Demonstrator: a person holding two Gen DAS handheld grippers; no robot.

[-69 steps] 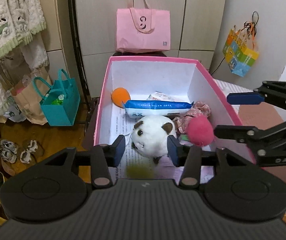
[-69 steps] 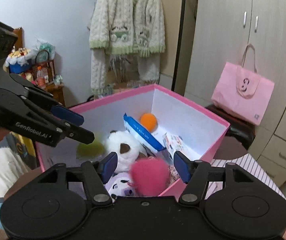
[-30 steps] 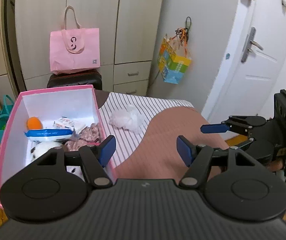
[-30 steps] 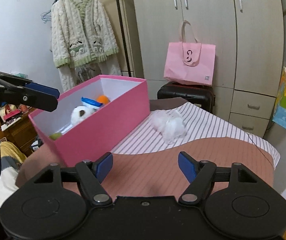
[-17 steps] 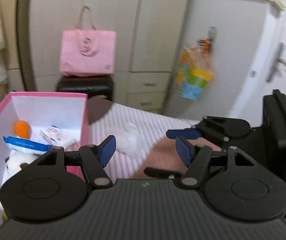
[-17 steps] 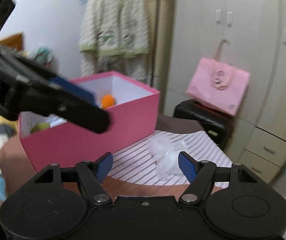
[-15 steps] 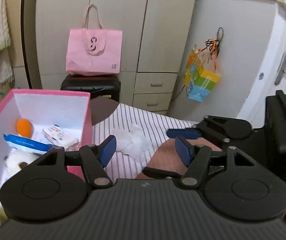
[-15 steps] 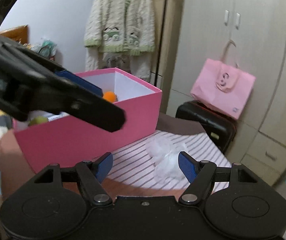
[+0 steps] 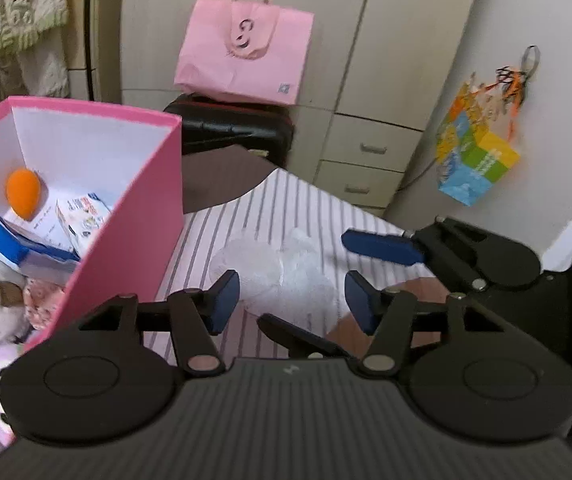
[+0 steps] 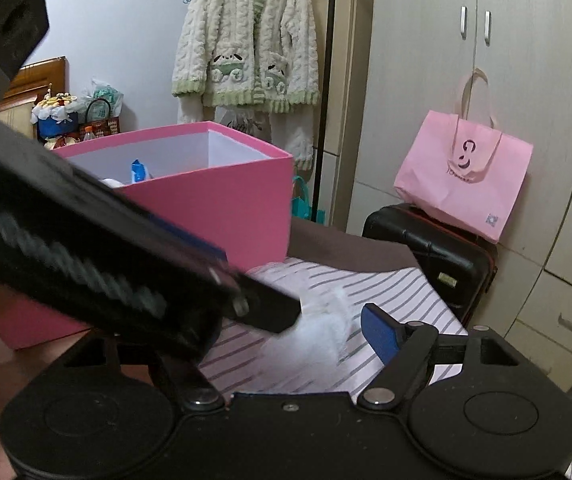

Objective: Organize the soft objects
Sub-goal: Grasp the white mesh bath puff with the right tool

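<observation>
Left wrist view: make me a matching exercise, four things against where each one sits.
Things:
1. orange sponge
2. white fluffy item
3. pink tote bag
4. colourful bag

Places:
A. on the striped bedcover, outside the box
B. hanging by its cords against the wall
C. inside the pink box, near its far corner
D. on top of the black suitcase

Pairs: 1-C, 2-A, 3-D, 4-B
</observation>
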